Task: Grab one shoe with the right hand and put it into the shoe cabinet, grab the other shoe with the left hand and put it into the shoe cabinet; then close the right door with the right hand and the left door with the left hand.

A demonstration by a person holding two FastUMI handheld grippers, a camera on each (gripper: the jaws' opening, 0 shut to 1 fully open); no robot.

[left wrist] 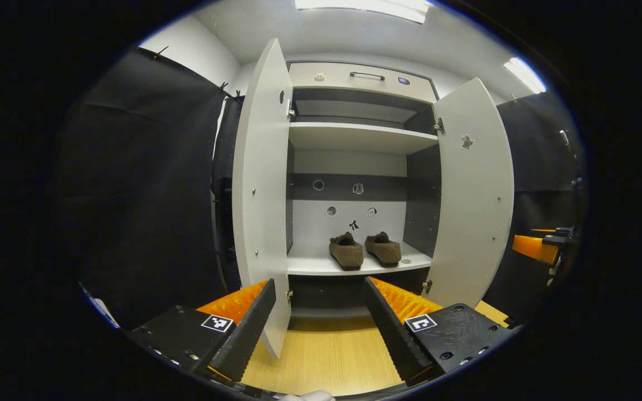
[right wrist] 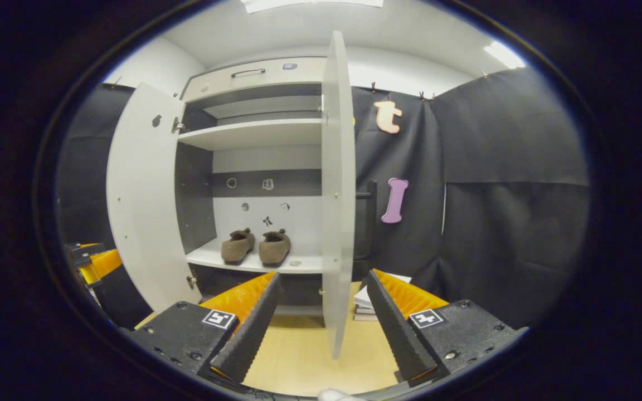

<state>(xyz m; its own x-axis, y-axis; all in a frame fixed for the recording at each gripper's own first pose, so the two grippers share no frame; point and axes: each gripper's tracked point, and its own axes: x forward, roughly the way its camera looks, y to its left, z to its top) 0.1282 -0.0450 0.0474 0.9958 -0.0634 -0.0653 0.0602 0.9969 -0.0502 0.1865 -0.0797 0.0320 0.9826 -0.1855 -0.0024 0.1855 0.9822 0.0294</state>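
**Doors open, shoes shelved: closing risks**

Both shoes (left wrist: pixel 363 249) sit side by side on the lower shelf (left wrist: pixel 321 265), at 12 o'clock from our left gripper (left wrist: pixel 318 317), fingers apart, empty. Right gripper (right wrist: pixel 321 320) likewise spread, right door (right wrist: pixel 336 195) edge-on between its fingers. We judge a glancing push may slip off that thin edge; left door (left wrist: pixel 259 189) likewise.

Both cabinet doors stand open: left door (left wrist: pixel 259 184) edge sits between left gripper (left wrist: pixel 321 323) fingers; right door (right wrist: pixel 336 184) edge between right gripper (right wrist: pixel 321 323) fingers
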